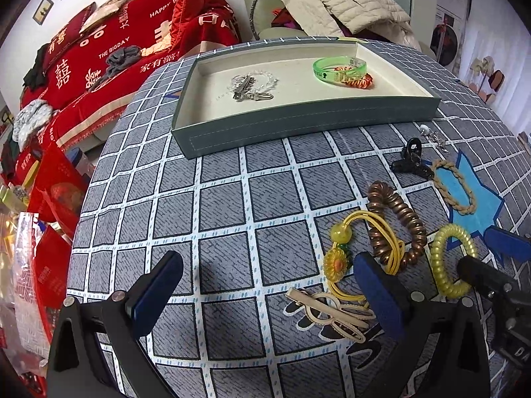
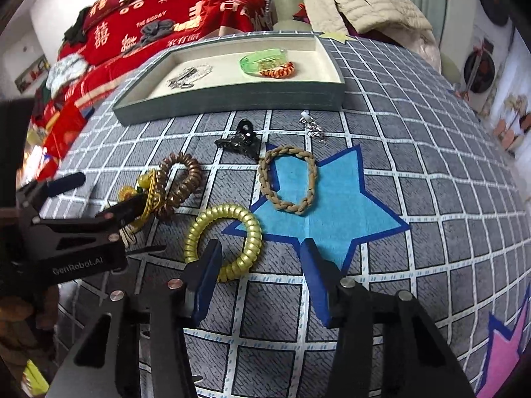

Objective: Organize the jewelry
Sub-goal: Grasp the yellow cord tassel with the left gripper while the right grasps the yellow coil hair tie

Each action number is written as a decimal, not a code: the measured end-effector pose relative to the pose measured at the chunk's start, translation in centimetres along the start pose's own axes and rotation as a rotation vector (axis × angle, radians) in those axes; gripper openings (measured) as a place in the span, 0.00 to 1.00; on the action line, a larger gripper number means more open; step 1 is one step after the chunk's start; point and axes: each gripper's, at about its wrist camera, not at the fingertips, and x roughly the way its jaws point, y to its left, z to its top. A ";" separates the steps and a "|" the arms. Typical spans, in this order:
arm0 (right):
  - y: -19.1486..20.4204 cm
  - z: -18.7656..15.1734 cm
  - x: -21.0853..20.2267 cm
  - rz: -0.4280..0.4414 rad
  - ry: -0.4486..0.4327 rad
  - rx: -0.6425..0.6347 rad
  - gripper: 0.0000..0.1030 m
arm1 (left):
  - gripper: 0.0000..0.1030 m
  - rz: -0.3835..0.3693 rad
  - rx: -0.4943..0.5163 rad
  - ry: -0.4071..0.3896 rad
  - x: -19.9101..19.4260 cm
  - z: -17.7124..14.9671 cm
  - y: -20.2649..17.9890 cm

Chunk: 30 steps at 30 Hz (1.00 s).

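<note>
Lettering on the red blanket [image 1: 132,49] read "THE BIGDAY" in the left wrist view. The left gripper [image 1: 265,288] stood wide open, holding nothing, its right pad beside the yellow flower tie [image 1: 338,262]. The tray [image 1: 298,122] held a green bangle [image 1: 338,68] and clear beads [image 1: 255,81].

Right wrist view: "GenRobot.AI" marked the other tool. The right gripper [image 2: 262,265] stood partly open, its left finger [image 2: 207,275] seemingly touching the yellow coil tie [image 2: 225,235].

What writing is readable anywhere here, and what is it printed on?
"GenRobot.AI": on the left claw's black body.
"THE BIGDAY": on the red blanket.
"HAPPY W...": same blanket, cut off by a fold.
Large white Chinese characters on the blanket: not clear enough to quote.
Green bangle's dark print: too small.
</note>
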 end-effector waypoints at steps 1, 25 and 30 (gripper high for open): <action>0.3 -0.1 0.1 -0.013 -0.002 -0.019 0.51 | 1.00 0.001 0.004 -0.002 0.0 0.0 0.0; 1.9 -0.5 -0.1 -0.005 -0.011 -0.113 0.11 | 0.30 -0.177 0.092 -0.008 -1.5 -0.1 -2.4; 0.8 -0.6 -0.3 0.035 -0.014 -0.064 0.11 | 0.30 -0.200 0.032 -0.030 -2.2 0.0 -0.8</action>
